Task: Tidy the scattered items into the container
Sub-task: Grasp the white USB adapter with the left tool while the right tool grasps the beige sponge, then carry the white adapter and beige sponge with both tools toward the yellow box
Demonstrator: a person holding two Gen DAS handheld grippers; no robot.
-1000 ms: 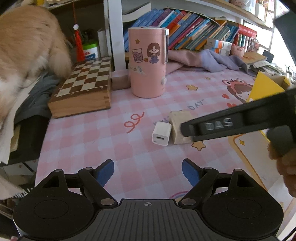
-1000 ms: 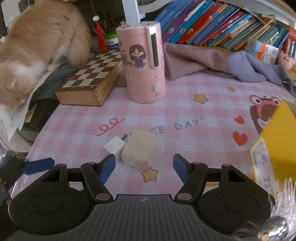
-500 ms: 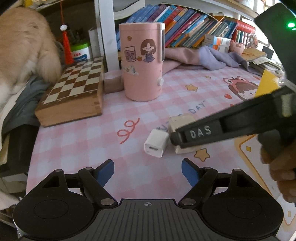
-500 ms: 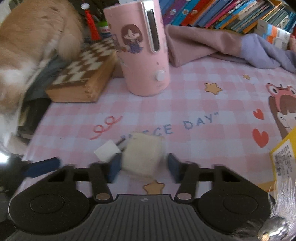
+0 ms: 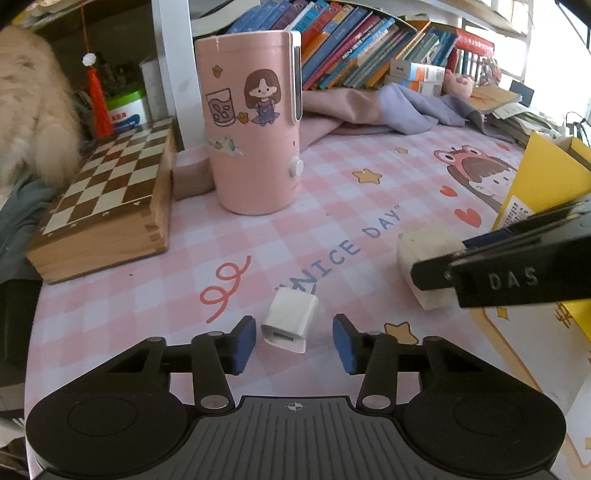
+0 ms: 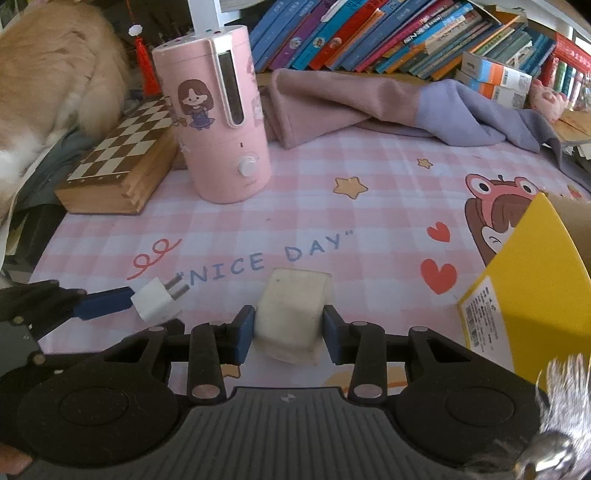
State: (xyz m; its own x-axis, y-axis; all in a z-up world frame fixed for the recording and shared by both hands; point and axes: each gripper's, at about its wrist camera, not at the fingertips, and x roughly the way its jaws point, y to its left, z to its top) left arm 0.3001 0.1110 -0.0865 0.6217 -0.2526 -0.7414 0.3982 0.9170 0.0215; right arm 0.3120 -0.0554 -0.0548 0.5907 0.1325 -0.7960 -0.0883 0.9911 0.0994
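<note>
Pinching the cream block at lower centre, the right gripper has just closed. Low in its frame, the left gripper, narrowing, brackets the white charger without touching.

Open pink checked tablecloth lies ahead, between the humidifier and the yellow box. The chessboard and a furry animal close the left side; crumpled cloth and books bar the far edge.

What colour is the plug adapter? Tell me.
White plug adapter, with metal prongs; the left wrist view shows it best.
</note>
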